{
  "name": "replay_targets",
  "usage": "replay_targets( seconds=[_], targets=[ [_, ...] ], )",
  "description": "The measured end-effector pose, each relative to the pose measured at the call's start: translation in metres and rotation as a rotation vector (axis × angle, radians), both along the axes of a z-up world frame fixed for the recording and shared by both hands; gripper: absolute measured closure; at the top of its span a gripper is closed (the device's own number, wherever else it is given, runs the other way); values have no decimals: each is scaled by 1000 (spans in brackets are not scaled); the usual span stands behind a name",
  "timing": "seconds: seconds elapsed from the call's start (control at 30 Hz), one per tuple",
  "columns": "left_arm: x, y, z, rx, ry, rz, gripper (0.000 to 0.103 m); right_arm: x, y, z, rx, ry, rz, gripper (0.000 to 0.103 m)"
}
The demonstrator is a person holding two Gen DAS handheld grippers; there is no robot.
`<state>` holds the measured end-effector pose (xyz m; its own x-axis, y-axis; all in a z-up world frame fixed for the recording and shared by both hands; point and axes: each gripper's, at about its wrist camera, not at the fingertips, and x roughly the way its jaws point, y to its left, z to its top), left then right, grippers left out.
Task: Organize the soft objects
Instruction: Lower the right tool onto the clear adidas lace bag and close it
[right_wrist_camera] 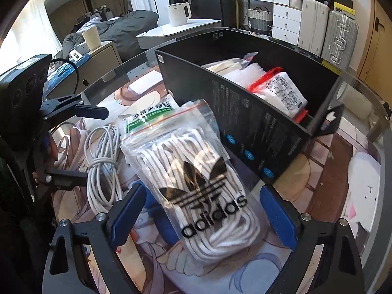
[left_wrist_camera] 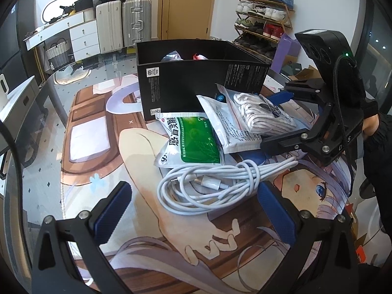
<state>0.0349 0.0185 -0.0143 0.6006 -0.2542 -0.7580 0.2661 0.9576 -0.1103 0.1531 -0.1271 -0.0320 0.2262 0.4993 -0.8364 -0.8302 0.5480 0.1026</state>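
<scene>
Your left gripper [left_wrist_camera: 193, 210] has its jaws spread wide and holds nothing; the coiled white charging cable [left_wrist_camera: 208, 183] lies on the surface just ahead of them, between the two blue pads but not touched by either. Beyond the cable sits the green-and-white medicine sachet [left_wrist_camera: 193, 142], flat on the anime-print mat [left_wrist_camera: 98, 152], with a white foil pouch [left_wrist_camera: 227, 125] overlapping its right edge.

Your right gripper [right_wrist_camera: 203, 218] is also wide open, its jaws standing either side of the clear zip bag of white laces [right_wrist_camera: 196, 183], the one with the black adidas logo. The bag lies between the pads; neither pad is pressed against it, so nothing is gripped. From the left wrist camera you can see the same bag resting on top of the white pouch, with the right gripper reaching in from the right and its lower finger lying along the pouch's near edge.

The black cardboard box [right_wrist_camera: 257, 127] stands open-topped just behind this pile, its near wall close to the lace bag. Inside it already lie a white packet with a red serrated edge [right_wrist_camera: 281, 93] and some pale soft items behind that, which you cannot identify clearly from here.
</scene>
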Motion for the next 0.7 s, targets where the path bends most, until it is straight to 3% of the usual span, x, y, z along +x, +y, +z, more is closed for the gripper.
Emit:
replay_targets(
  seconds=[0.1,0.3,0.7],
  targets=[
    [1,0,0,2,3,1,0,-4,2,2,-5,-29,6,29],
    [2,-3,-1,13,9,-3,0,-13,-4,5,10,-36,22,50],
    [4,-2,-1,6,17,1,0,-45,-27,17,93,-61,-46,55]
  ],
)
